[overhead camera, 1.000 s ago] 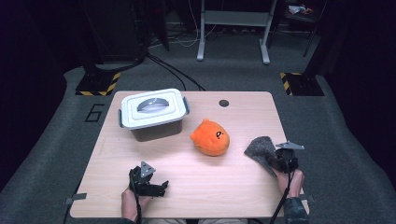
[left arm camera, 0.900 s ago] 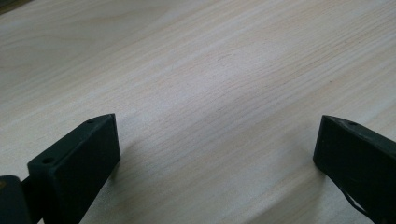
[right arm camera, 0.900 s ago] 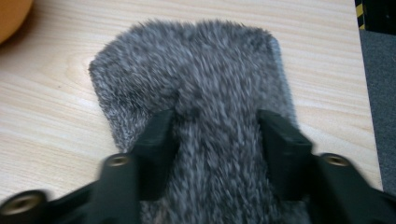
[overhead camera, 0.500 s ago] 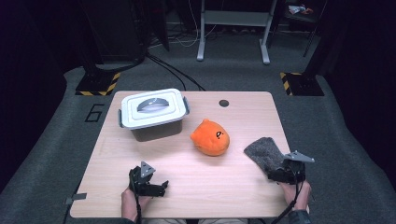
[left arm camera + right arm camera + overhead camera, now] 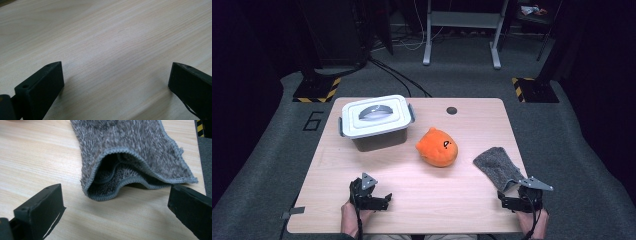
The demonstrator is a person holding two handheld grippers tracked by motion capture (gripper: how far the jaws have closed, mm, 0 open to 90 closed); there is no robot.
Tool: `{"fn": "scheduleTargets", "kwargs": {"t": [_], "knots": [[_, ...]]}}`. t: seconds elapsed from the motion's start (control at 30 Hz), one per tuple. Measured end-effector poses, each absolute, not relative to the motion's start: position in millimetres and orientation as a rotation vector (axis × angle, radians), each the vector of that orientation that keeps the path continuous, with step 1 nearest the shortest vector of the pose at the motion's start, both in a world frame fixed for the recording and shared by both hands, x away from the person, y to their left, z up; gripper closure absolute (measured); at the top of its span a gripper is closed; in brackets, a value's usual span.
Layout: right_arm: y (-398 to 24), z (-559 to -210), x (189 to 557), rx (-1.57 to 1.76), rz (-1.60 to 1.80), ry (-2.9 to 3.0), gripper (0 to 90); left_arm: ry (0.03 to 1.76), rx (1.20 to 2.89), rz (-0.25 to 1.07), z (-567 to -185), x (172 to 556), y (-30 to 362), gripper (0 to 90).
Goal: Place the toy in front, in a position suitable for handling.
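Right gripper view: the right tongs (image 5: 116,202) have just opened wide and let go of the grey cloth (image 5: 135,152) — it lies folded at the desk's (image 5: 412,200) right edge, so placing looks finished. Left tongs (image 5: 116,82) gape, empty.

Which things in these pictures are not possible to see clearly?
- Inside of the lidded box, high view: hidden by its closed lid.
- Near end of the grey cloth, high view: covered by the right gripper.
- Deep inside the cloth's fold, right gripper view: in dark shadow.
- Mark on the orange plush toy, high view: too small.
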State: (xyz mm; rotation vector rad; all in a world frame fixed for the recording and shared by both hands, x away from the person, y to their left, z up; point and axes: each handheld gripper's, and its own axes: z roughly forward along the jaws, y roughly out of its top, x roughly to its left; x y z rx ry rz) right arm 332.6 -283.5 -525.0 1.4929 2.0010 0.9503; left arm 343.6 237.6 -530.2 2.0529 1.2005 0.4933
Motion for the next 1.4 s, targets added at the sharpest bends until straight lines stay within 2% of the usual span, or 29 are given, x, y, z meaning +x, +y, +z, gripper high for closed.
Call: {"fn": "scheduleTargets", "kwargs": {"t": [0.6, 1.4], "knots": [[-275, -530, 334, 1.428, 0.852, 2.041, 1.8, 1.084, 2.052, 0.432, -497, 369, 211, 0.0], [-276, -530, 335, 1.463, 0.867, 2.037, 2.8, 0.875, 2.095, 0.356, -453, 441, 132, 2.6]]}}
